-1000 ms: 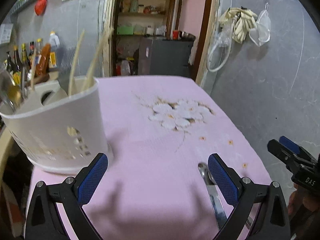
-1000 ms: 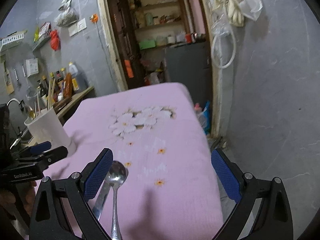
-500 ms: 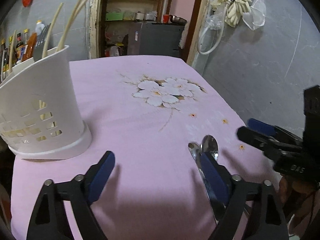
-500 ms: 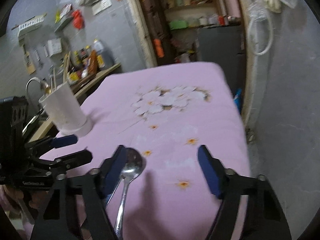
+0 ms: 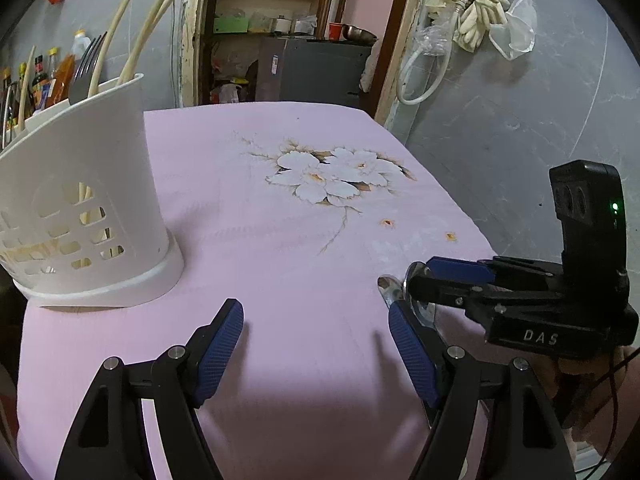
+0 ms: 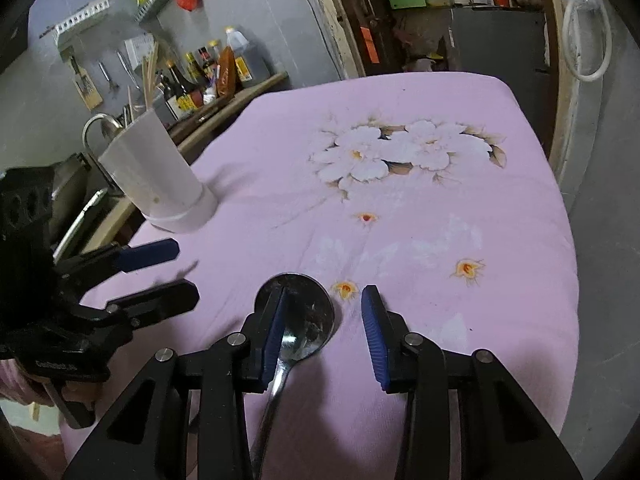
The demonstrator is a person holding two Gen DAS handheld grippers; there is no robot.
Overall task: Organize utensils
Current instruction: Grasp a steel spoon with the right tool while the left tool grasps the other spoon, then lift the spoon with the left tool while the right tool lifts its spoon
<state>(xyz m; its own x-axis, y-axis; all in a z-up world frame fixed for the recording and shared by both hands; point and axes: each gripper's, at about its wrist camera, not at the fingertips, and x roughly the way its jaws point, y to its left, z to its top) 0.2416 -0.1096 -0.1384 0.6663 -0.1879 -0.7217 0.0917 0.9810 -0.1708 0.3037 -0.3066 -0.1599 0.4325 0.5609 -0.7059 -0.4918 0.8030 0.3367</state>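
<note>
1. Vs a second ago: right claw [image 6: 322, 330] is sitting lower and closer over the spoon [image 6: 306, 326], with its jaws much narrower; left claw [image 5: 316, 346] is also narrower, and the white holder [image 5: 86, 208] now appears further from it.
2. Right claw: jaws closing, not yet clamped. Spoon bowl is lying between them, against the left pad; the right pad is standing clear of it.
3. Spoon is lying flat on the pink surface [image 6: 420, 208], handle running back under the right claw, well apart from the holder.
4. Left claw: jaws closing, nothing between them, only bare cloth. The spoon is sitting just outside its right finger.
5. Second piece of cutlery [image 5: 387, 286] is lying just beside the spoon, on the holder side; type unclear.
6. Holder is standing upright at the surface's left edge, holding a fork [image 5: 82, 76] and pale sticks.
</note>
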